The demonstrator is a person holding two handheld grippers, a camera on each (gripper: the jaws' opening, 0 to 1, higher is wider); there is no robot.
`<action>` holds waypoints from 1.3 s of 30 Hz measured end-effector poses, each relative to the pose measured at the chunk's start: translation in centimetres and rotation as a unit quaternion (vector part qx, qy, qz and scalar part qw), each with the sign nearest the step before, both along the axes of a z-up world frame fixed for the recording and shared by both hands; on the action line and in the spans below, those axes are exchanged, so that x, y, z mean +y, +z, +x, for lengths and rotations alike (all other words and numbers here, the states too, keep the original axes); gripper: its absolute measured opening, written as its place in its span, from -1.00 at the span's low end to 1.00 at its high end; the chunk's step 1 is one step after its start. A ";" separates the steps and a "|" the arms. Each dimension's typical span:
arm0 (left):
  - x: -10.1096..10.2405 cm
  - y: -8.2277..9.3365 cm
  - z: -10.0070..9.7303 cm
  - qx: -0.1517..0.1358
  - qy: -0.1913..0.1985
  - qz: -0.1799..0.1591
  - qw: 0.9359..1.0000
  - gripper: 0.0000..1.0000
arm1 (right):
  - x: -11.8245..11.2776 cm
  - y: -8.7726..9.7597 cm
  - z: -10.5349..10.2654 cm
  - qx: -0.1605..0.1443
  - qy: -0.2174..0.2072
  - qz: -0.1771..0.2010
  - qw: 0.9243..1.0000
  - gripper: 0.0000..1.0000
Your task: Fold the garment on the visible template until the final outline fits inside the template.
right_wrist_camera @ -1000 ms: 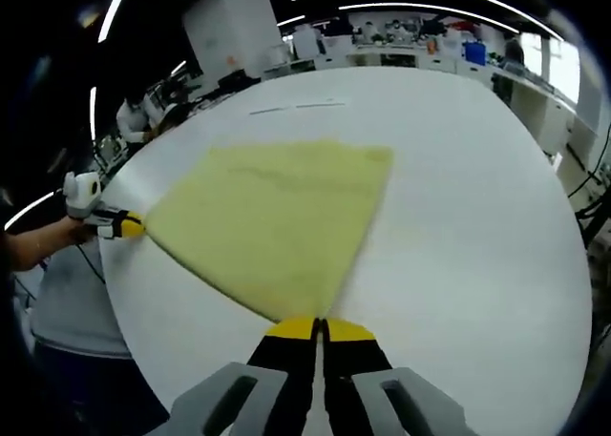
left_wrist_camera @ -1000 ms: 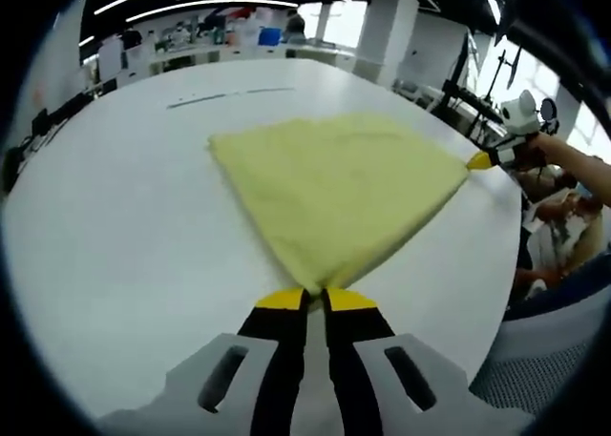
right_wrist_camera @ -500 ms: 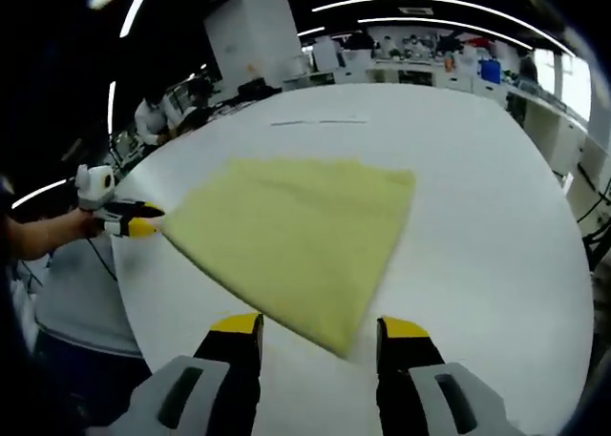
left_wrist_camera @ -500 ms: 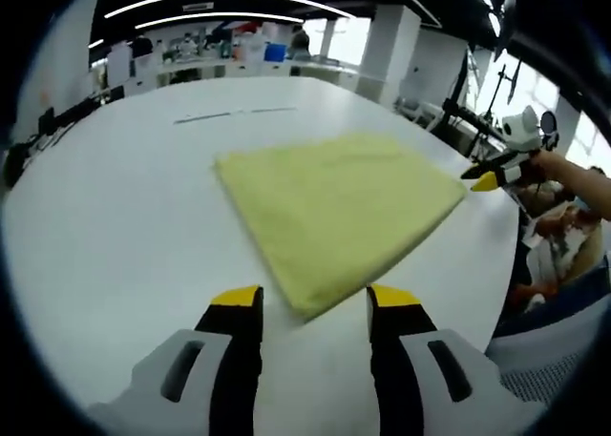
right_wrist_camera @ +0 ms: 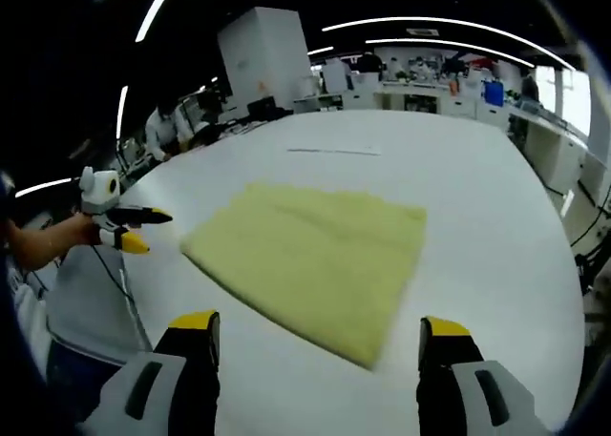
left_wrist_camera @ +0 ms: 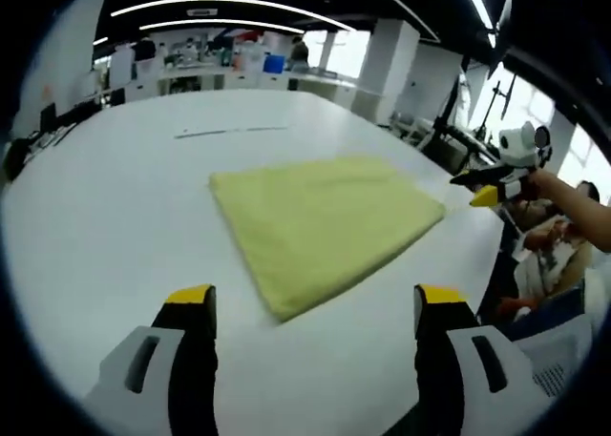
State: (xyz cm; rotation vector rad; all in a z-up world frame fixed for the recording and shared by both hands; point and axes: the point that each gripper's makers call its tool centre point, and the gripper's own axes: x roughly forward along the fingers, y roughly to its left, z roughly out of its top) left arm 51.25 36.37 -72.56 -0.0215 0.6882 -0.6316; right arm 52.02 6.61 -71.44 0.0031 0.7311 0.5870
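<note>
Yellow garment [left_wrist_camera: 320,228] lies flat mid-frame on the white table [left_wrist_camera: 105,217], folded to a rough four-sided shape, nearest corner pointing toward the camera. In the right gripper view it's [right_wrist_camera: 310,264] again mid-frame, same flat shape.

Left gripper [left_wrist_camera: 310,312] at bottom of frame: jaws spread wide, nothing between them, just short of the near corner. Right gripper [right_wrist_camera: 315,336] likewise wide apart and empty; it also shows at right edge of the left gripper view [left_wrist_camera: 489,183], off the cloth's corner.

Thin dark line [left_wrist_camera: 229,130] on the table in the upper part of frame, maybe template edge, can't tell.

Risks, my guess:
- template outline is hard to see, so fit could be misjudged;
- re-grabbing one layer only could drag the fold open;
- a pull toward the table edge could slide the cloth off.
</note>
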 end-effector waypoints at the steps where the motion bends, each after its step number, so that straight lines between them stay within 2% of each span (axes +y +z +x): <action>1: 0.0 0.0 -0.1 0.000 -0.001 0.003 1.000 0.81 | 0.2 0.2 -0.3 -0.002 0.001 0.000 1.000 0.79; 4: 0.0 0.0 -0.7 -0.004 -0.020 0.029 0.999 0.79 | 0.8 0.8 -0.8 -0.009 0.009 -0.002 1.000 0.88; 6: 0.0 0.1 -0.9 -0.005 -0.022 0.039 0.999 0.85 | 1.0 1.2 -1.1 -0.014 0.011 -0.001 1.000 0.97; 11: -0.1 1.2 -1.1 -0.023 -0.018 0.038 0.999 0.92 | 1.3 1.9 -1.6 -0.031 0.016 -0.008 0.999 0.98; 15: -0.2 1.5 -1.4 -0.035 -0.028 0.056 0.997 0.98 | 1.3 2.1 -1.9 -0.035 0.018 -0.018 0.999 0.98; 17: -0.2 1.6 -1.5 -0.036 -0.029 0.053 0.997 0.98 | 1.3 2.2 -2.0 -0.038 0.018 -0.020 0.999 0.98; 22: -0.7 2.2 -1.6 -0.037 -0.019 0.016 0.999 0.98 | 2.1 2.5 -2.3 -0.043 0.024 -0.011 0.999 0.98; 30: 0.5 2.8 -1.4 -0.053 0.006 0.021 0.998 0.98 | 1.7 2.3 -2.3 -0.042 0.024 -0.019 0.999 0.98; 39: 0.8 2.5 -2.0 -0.052 0.000 0.033 0.998 0.98 | 1.5 1.9 -2.6 -0.040 0.023 -0.029 0.999 0.98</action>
